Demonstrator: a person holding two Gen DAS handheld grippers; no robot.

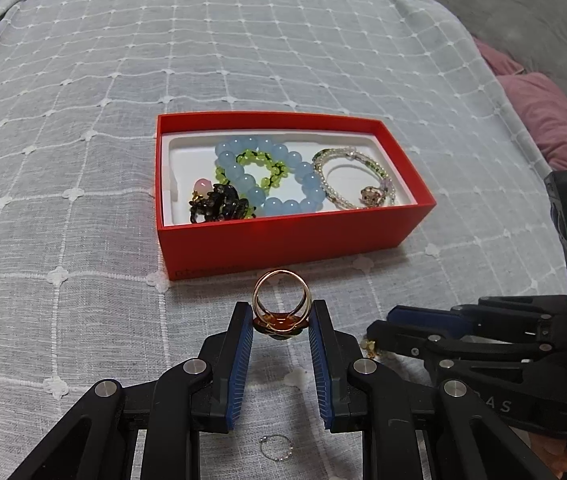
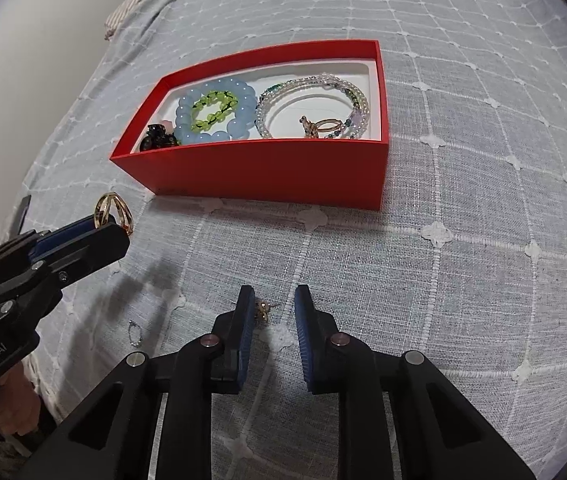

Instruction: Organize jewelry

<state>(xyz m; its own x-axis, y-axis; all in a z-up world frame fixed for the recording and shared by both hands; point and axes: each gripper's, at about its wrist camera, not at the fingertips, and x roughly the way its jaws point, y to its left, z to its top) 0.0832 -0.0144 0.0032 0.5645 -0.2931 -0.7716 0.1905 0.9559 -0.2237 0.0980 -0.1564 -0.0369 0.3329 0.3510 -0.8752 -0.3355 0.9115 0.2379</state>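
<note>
The left gripper clamps a gold ring by its broad amber-toned head, blue ribbed pads pressing on both sides; the smooth twin bands stand upright above the fingertips, at 6 o'clock from the box. The underside of the ring's head is hidden between the pads.

The right gripper hangs low over the bedspread, jaws narrowly apart and gripping nothing. A small gold earring with a thin post lies on the cloth between them, right against the left-hand pad; whether it touches is hard to tell, and its shape is too small to make out.

The box is red matte card, rectangular, with a white moulded tray inside. In it lie a bracelet of round, translucent pale-blue beads, a smaller loop of yellow-green beads on top of it, a dark knobbly ornament with a pink bead at the 8 o'clock corner, and, at 3 o'clock, a coiled strand of tiny clear and green beads with a gold ring inside it. The near wall cuts off the items' lower edges.

A thin wire hoop lies on the cloth at 6 o'clock, below the left gripper. The bedspread is grey woven fabric with a white stitched grid and tufts. A hand is partly cut off at the frame edge.
</note>
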